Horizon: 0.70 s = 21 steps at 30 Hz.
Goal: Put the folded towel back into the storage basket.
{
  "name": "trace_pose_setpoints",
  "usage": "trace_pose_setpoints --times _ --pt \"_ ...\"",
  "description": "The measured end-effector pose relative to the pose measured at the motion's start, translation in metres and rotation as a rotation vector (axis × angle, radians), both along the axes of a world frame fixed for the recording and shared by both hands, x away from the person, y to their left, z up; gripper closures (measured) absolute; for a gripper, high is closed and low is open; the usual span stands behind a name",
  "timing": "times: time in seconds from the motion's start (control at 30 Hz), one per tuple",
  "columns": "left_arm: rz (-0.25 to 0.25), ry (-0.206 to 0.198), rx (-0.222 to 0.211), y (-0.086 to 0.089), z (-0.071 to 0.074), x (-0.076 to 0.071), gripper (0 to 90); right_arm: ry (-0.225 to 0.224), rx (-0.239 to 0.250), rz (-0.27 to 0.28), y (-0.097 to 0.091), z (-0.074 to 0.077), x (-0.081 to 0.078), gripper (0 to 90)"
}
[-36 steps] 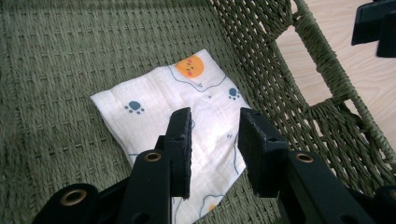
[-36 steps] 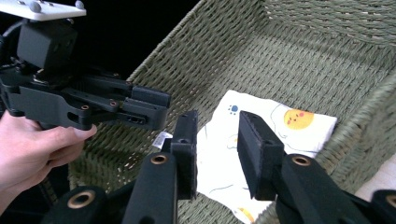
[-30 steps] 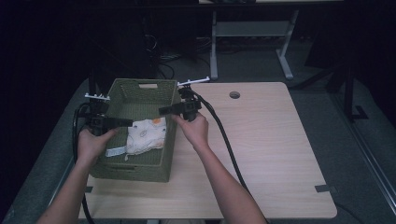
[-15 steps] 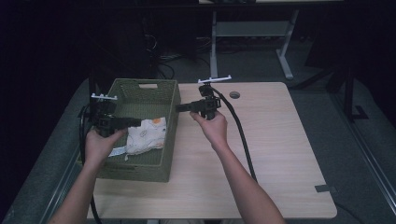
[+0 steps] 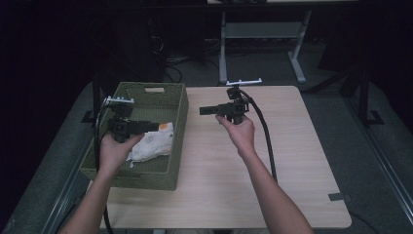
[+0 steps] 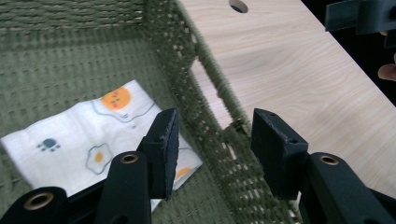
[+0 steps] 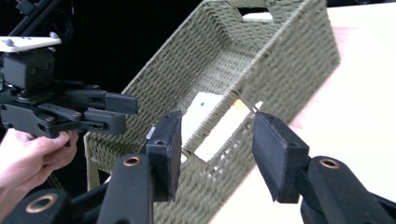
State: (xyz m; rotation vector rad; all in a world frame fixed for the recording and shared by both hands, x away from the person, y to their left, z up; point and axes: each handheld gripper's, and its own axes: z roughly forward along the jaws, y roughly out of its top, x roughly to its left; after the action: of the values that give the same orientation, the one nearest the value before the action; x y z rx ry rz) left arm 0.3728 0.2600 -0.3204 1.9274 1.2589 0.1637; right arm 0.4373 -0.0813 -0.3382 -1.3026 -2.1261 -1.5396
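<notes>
A green woven basket (image 5: 178,105) stands on the left part of the table, and a white cloth printed with fried eggs (image 5: 153,144) lies in it. My left gripper (image 5: 152,126) hovers open over the cloth, close to the basket's right wall. In the left gripper view its gripper (image 6: 215,126) straddles that basket wall (image 6: 210,74) with nothing between the jaws, and the cloth (image 6: 93,135) lies below. My right gripper (image 5: 204,110) is open above bare table just right of the basket. In the right gripper view its gripper (image 7: 215,126) points at the basket (image 7: 261,60) and the left gripper (image 7: 109,109).
The light wooden table (image 5: 292,161) stretches bare to the right of the basket, with a round cable hole (image 6: 238,5) near its far edge. A black cable (image 5: 265,136) trails from the right gripper across the table. Dark floor and a metal frame (image 5: 224,44) lie beyond.
My right gripper has moved right, from above the basket to over the open table. My left gripper has shifted slightly right over the cloth. The cloth and basket stay put.
</notes>
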Motion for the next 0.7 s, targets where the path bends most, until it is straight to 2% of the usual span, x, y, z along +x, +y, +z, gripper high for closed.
trace_pose_setpoints --times 0.2,0.7 --pt "-0.031 0.0 0.0 -0.014 0.001 0.0 49.9 -0.002 -0.002 -0.02 -0.019 -0.002 -0.003 50.4" --pt "-0.067 -0.005 -0.015 -0.044 0.001 0.0 47.0 0.018 0.0 -0.08 -0.064 -0.008 -0.01 47.3"
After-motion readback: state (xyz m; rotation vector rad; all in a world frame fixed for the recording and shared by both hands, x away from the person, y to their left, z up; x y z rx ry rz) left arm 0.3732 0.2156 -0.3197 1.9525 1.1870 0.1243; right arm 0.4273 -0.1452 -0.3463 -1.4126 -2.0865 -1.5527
